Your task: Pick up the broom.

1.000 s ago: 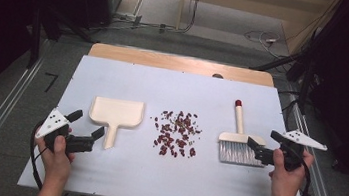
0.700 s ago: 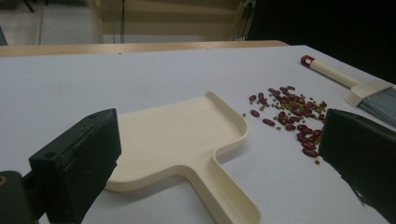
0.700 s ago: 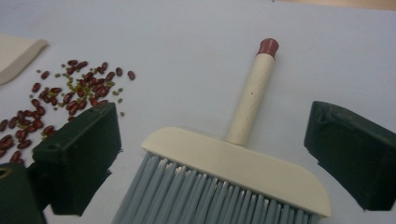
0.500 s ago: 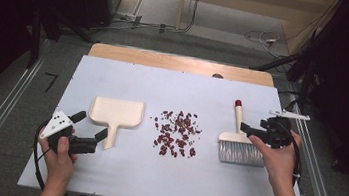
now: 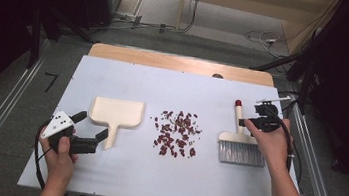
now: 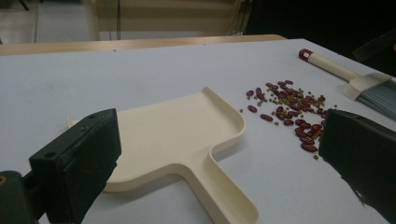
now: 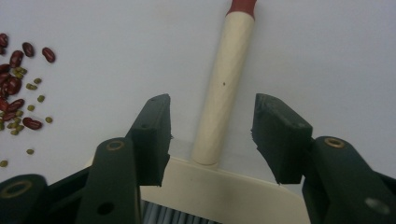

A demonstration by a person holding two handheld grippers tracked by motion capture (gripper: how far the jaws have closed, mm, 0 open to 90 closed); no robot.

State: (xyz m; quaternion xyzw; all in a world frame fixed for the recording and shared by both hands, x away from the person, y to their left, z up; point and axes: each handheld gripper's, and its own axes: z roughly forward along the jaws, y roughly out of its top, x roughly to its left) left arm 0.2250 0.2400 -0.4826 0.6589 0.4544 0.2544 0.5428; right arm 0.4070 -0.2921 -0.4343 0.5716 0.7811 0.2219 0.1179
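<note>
A cream dustpan (image 5: 115, 112) lies flat on the white table (image 5: 191, 191), its handle pointing toward me. My left gripper (image 5: 92, 125) is open at that handle; in the left gripper view the dustpan (image 6: 187, 135) lies ahead and its handle runs down between the wide-apart jaws. Several red and green beans (image 5: 176, 133) are scattered mid-table. To their right lies a brush (image 5: 239, 146) with a cream, red-tipped handle. My right gripper (image 7: 214, 107) is open, pointing down, with one jaw on each side of the brush handle (image 7: 224, 84) and not touching it.
A wooden strip (image 5: 182, 62) runs along the table's far edge. Metal rails (image 5: 311, 160) flank the table on both sides. Cables lie on the floor behind. Bare table surface lies in front of the beans and behind the dustpan.
My right gripper has moved left and forward from beside the brush's bristles to over its handle, turning to point down. The left gripper has barely shifted.
</note>
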